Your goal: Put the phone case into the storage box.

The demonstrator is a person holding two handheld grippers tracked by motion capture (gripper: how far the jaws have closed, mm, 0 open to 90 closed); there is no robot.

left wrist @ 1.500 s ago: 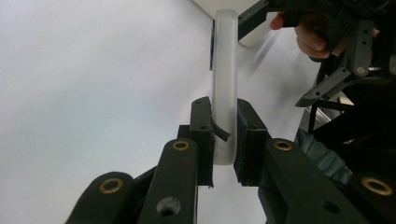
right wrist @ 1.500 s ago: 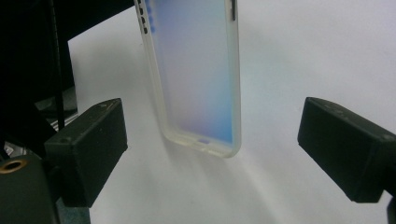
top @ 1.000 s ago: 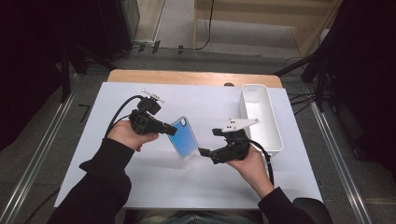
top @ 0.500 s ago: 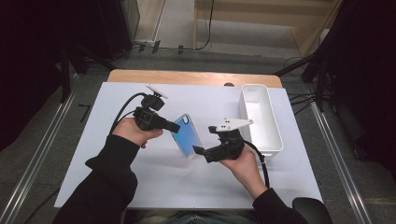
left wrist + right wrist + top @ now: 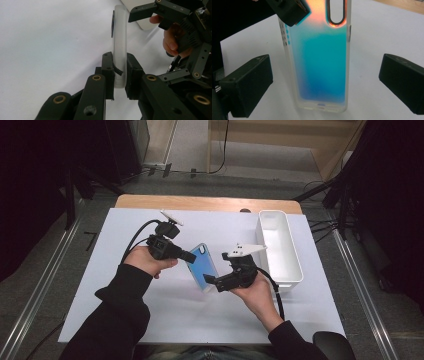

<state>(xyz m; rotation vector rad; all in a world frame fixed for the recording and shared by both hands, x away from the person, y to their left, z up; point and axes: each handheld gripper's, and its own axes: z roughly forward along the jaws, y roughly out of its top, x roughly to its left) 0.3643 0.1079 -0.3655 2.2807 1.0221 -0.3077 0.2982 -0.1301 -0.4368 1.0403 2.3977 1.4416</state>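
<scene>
Mid-tabletop, a blue phone case point(image 5: 205, 268) stands on edge, clamped in the jaws of the left gripper point(image 5: 191, 256) from ten o'clock. At its four o'clock, the right gripper point(image 5: 209, 280) has its jaws spread wide, touching nothing.

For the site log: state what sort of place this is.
Probably a lab or recording workspace, not a home: a white-covered table on a wooden top, dark equipment stands with cables on the floor, and a hand-held left gripper clamping a phone case beside a white bin.
</scene>
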